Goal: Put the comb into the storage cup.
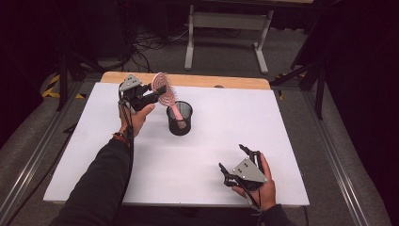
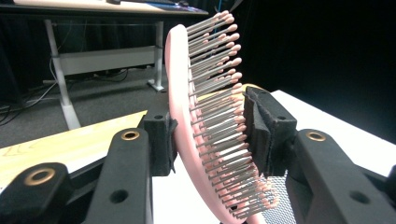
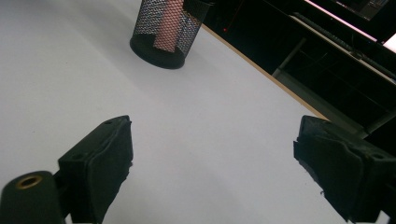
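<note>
The pink hairbrush (image 1: 165,95) stands tilted with its handle down inside the black mesh cup (image 1: 180,118), its head leaning out past the rim on the far left; the left gripper (image 1: 157,92) sits just left of the cup with the brush head between its jaws, one pad against the smooth back, the other at the bristle tips, though whether they press or merely brush is hard to judge; the right gripper (image 1: 233,157) rests well to the near right of the cup on the white table (image 1: 197,155), jaws spread wide with nothing between them.
</note>
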Demonstrator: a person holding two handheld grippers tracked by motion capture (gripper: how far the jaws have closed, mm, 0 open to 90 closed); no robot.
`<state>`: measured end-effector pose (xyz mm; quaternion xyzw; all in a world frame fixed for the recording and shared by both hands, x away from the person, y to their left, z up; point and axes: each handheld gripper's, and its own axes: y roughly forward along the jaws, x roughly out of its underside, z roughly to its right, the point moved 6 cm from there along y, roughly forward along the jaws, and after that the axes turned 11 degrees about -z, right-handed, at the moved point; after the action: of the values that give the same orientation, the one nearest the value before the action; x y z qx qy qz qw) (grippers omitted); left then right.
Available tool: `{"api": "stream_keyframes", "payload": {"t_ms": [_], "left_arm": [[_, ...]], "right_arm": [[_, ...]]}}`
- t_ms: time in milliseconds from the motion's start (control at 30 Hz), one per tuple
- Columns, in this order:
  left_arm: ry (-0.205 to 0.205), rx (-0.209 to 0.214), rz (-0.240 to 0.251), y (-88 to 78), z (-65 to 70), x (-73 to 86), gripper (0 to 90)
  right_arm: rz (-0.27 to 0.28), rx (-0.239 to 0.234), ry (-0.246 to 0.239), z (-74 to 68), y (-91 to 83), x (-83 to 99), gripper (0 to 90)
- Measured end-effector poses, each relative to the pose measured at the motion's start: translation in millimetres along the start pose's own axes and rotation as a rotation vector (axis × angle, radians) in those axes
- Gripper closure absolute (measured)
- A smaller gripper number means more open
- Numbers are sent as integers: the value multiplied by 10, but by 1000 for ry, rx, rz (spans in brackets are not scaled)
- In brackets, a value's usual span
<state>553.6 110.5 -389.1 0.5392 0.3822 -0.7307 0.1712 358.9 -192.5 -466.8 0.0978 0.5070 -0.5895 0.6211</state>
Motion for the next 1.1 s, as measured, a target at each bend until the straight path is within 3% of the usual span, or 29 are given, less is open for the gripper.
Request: {"api": "stream_keyframes", "payload": {"t_ms": [133, 567, 1100], "left_arm": [[-1, 14, 6, -16, 5, -8, 559], [37, -7, 11, -66, 11, -59, 566], [107, -59, 28, -181, 11, -160, 512]], "right_arm": [[1, 4, -5, -4, -3, -4, 122], [-13, 1, -12, -7, 9, 7, 122], [-21, 9, -19, -6, 15, 13, 123]]}}
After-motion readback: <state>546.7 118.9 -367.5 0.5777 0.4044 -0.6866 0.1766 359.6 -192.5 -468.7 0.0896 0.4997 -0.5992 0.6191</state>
